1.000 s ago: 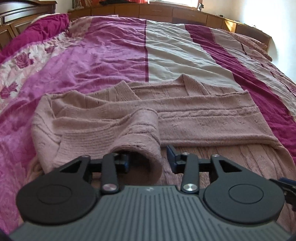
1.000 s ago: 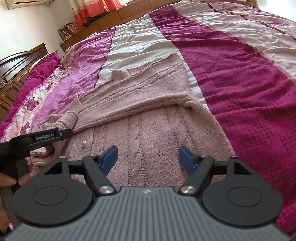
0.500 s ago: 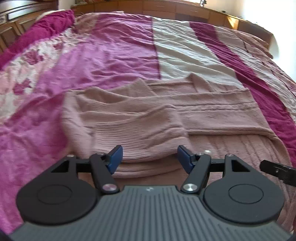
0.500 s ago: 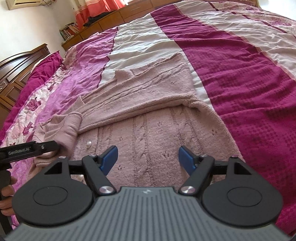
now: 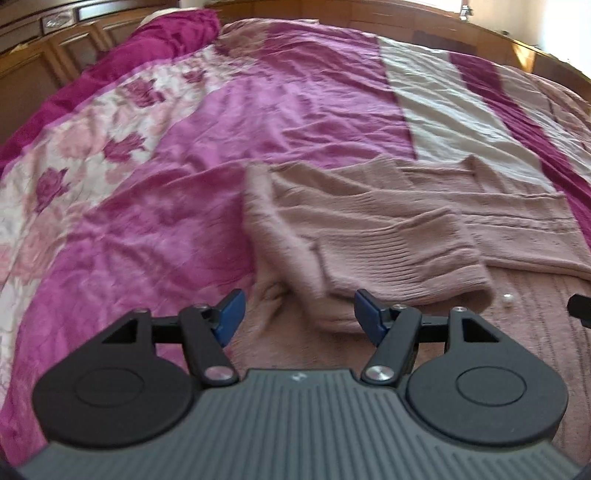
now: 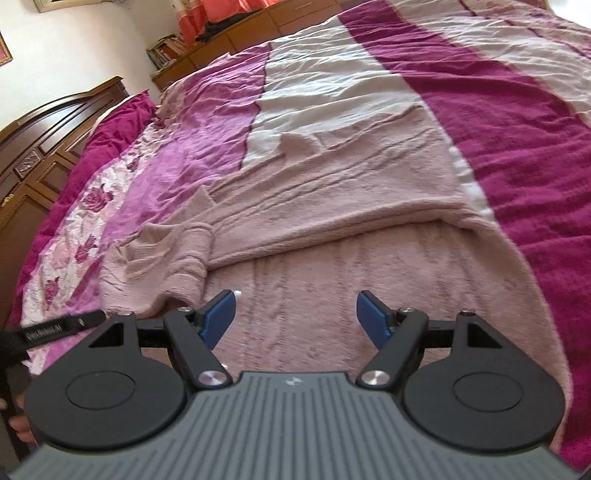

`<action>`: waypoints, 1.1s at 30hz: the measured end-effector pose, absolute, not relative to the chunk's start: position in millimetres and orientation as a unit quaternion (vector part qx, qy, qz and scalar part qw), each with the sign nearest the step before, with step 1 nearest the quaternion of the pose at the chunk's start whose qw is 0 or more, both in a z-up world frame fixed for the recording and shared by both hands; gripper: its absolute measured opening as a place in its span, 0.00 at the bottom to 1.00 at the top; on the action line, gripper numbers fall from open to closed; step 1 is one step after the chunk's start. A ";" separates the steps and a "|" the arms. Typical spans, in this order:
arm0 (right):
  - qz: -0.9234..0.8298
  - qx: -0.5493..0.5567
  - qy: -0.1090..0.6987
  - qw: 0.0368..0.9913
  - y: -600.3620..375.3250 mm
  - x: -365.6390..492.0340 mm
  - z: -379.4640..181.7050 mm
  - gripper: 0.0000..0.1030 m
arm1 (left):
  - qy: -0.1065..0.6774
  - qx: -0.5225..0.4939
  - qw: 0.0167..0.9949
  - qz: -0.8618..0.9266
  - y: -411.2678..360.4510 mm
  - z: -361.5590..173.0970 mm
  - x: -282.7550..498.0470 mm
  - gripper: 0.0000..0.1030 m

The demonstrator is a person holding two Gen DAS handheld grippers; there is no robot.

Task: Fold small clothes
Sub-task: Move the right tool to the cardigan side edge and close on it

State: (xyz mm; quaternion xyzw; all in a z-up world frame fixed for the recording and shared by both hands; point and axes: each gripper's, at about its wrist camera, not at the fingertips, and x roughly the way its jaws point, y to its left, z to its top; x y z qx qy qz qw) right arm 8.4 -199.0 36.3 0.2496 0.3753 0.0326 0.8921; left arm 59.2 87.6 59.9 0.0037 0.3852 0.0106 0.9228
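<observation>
A dusty-pink knitted cardigan (image 5: 388,229) lies flat on the bed, its far half folded over the near half. A ribbed sleeve cuff (image 5: 417,266) lies folded across its left part. My left gripper (image 5: 299,317) is open and empty, hovering just in front of that cuff at the cardigan's left edge. In the right wrist view the cardigan (image 6: 351,206) fills the middle, with the sleeve (image 6: 173,258) bunched at its left. My right gripper (image 6: 297,314) is open and empty above the cable-knit near panel. A small white button (image 5: 508,300) shows on that panel.
The bed is covered by a quilt (image 5: 258,110) in magenta, pink and cream stripes with a rose-print band at the left. A dark wooden headboard (image 6: 44,147) stands at the left. Low wooden cabinets (image 6: 236,33) run along the far wall.
My left gripper opened and let go of the sleeve cuff, which now lies across the cardigan. It then swung left and back. My right gripper stayed open, shifting slightly.
</observation>
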 end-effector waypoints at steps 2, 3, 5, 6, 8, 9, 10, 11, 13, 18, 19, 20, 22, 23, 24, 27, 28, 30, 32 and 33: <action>0.043 0.255 0.381 0.888 -193.4 15.6 36.7 0.76 | 0.391 -0.001 0.920 0.021 94.1 55.8 59.3 0.65; 0.048 0.257 0.383 0.886 -190.3 19.2 36.7 0.76 | 0.393 -0.003 0.919 0.025 97.2 53.8 59.3 0.65; 0.056 0.259 0.389 0.882 -184.5 27.6 36.6 0.76 | 0.397 -0.002 0.917 0.032 101.7 50.5 59.3 0.65; 0.060 0.261 0.392 0.880 -181.4 32.3 36.2 0.76 | 0.398 -0.001 0.917 0.034 103.5 49.2 59.5 0.65; 0.064 0.265 0.397 0.876 -176.3 41.8 35.3 0.76 | 0.400 -0.002 0.916 0.037 106.5 46.5 59.4 0.65; 0.068 0.270 0.401 0.873 -174.3 47.2 34.5 0.76 | 0.401 -0.002 0.915 0.037 108.0 45.3 59.3 0.65; 0.073 0.277 0.405 0.868 -171.9 52.9 33.6 0.76 | 0.402 -0.003 0.915 0.038 108.6 44.2 59.3 0.65; 0.077 0.282 0.411 0.863 -169.1 58.9 33.0 0.76 | 0.402 -0.002 0.915 0.038 109.2 43.4 59.4 0.65; 0.092 0.289 0.418 0.856 -163.8 70.6 33.8 0.76 | 0.401 0.001 0.915 0.040 110.3 41.4 59.1 0.65; 0.126 0.283 0.429 0.849 -140.1 99.3 37.2 0.76 | 0.407 -0.004 0.912 0.042 113.9 35.4 61.5 0.65; 0.129 0.280 0.432 0.848 -135.4 104.6 37.1 0.76 | 0.408 -0.005 0.912 0.041 114.5 34.3 62.1 0.65; 0.129 0.277 0.436 0.846 -130.7 110.2 36.2 0.76 | 0.409 -0.005 0.912 0.041 114.7 33.6 62.9 0.65; 0.129 0.271 0.444 0.844 -122.5 120.2 33.4 0.76 | 0.409 -0.005 0.911 0.040 114.8 31.9 63.7 0.65; 0.132 0.265 0.448 0.843 -117.7 124.5 31.7 0.76 | 0.410 -0.005 0.911 0.039 115.1 31.0 64.2 0.65; 0.133 0.261 0.452 0.842 -112.9 128.2 29.5 0.75 | 0.410 -0.005 0.911 0.038 115.1 30.3 65.0 0.65; 0.141 0.240 0.463 0.841 -98.9 137.9 24.1 0.58 | 0.406 -0.006 0.913 0.036 114.5 28.5 68.4 0.65; 0.141 0.233 0.467 0.841 -95.7 140.4 22.4 0.52 | 0.404 -0.005 0.914 0.035 114.4 28.1 70.2 0.65; 0.142 0.222 0.469 0.843 -90.2 144.4 22.0 0.24 | 0.400 -0.004 0.916 0.033 113.8 27.5 73.7 0.65; 0.149 0.219 0.462 0.846 -89.3 147.6 28.3 0.18 | 0.396 -0.001 0.918 0.032 113.3 26.5 78.9 0.65; 0.152 0.216 0.455 0.850 -90.9 147.3 33.2 0.16 | 0.396 0.002 0.918 0.034 113.0 25.6 81.8 0.65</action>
